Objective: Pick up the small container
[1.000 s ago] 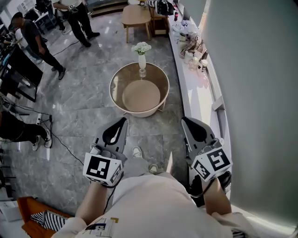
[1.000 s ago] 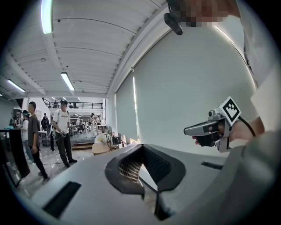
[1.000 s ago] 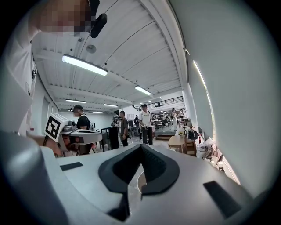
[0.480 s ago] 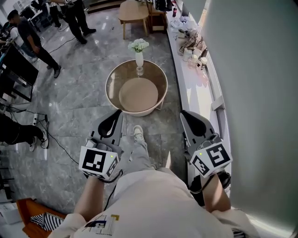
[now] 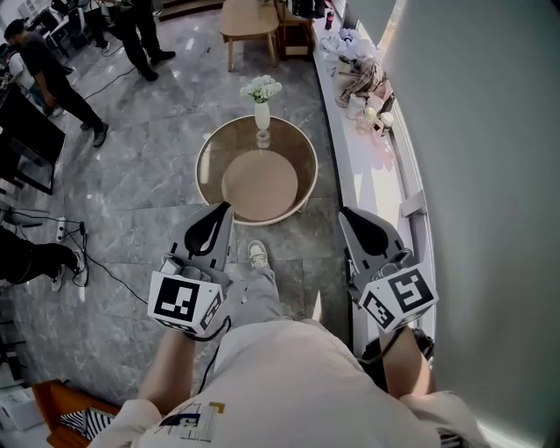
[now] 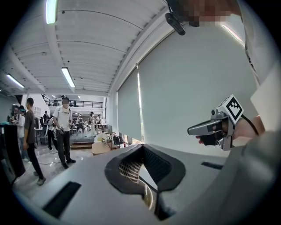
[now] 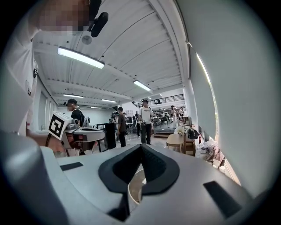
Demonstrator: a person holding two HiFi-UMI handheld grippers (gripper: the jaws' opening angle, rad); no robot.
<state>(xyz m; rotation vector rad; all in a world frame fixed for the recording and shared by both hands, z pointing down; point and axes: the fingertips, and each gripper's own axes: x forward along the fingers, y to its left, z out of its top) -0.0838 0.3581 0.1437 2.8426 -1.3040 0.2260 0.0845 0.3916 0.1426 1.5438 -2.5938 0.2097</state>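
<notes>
Both grippers are held out in front of the person's body, jaws together with nothing between them. In the head view my left gripper (image 5: 222, 208) points at the near rim of a round coffee table (image 5: 203, 166), and my right gripper (image 5: 345, 213) hangs beside a long white ledge (image 5: 367, 188). At the far end of that ledge lie several small white cups and containers (image 5: 360, 103) among a heap of clutter; I cannot tell which is the small container. From the left gripper view my left gripper (image 6: 141, 147) and the right gripper (image 6: 206, 128) both show.
A white vase of flowers (image 5: 262, 112) stands on the far side of the round table. A wooden table (image 5: 249, 19) is further back. People (image 5: 48, 74) stand at the left, near cables (image 5: 66, 232) on the grey floor. A grey wall (image 5: 490, 175) closes the right side.
The person has stepped forward, one shoe now nearer the round table. Both grippers sit slightly higher in the head view and stay shut. The people at the left have shifted.
</notes>
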